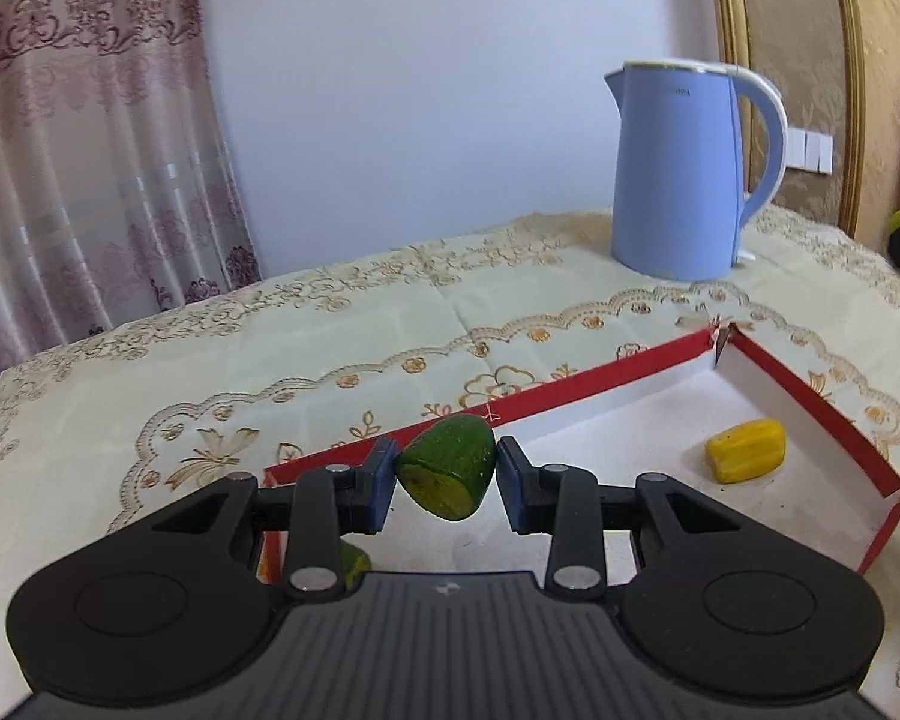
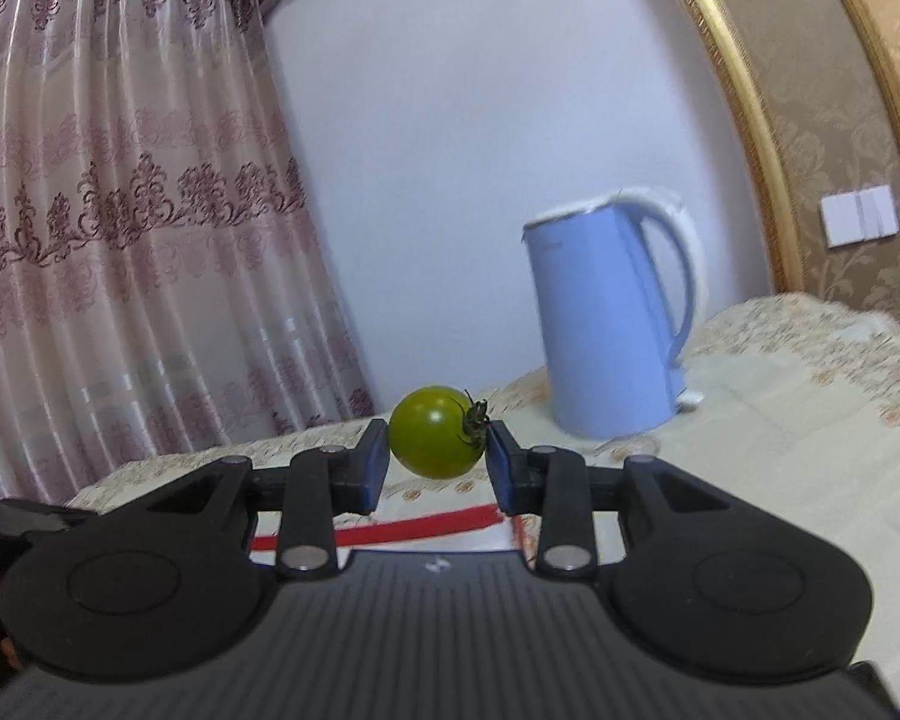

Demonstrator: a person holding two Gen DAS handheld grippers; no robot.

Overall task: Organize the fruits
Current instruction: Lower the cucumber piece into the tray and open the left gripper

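— What's going on over on the left?

— The left gripper is clamping a cut green fruit piece between its blue pads, holding it in the air above the near end of the red box. Another green bit is peeking out beneath that gripper, inside the box, mostly hidden.

— Anything else lying in there?

— A yellow piece is sitting on the white floor of the box, near its right wall.

— And further right?

— The blue kettle is standing on the embroidered tablecloth behind the box. There's faint lettering near its rim, but I'm not managing to read it.

— The other hand?

— The right gripper is squeezing a round green tomato, stem turned toward the right pad, carrying it clear of the table, with the box's red edge showing just below.
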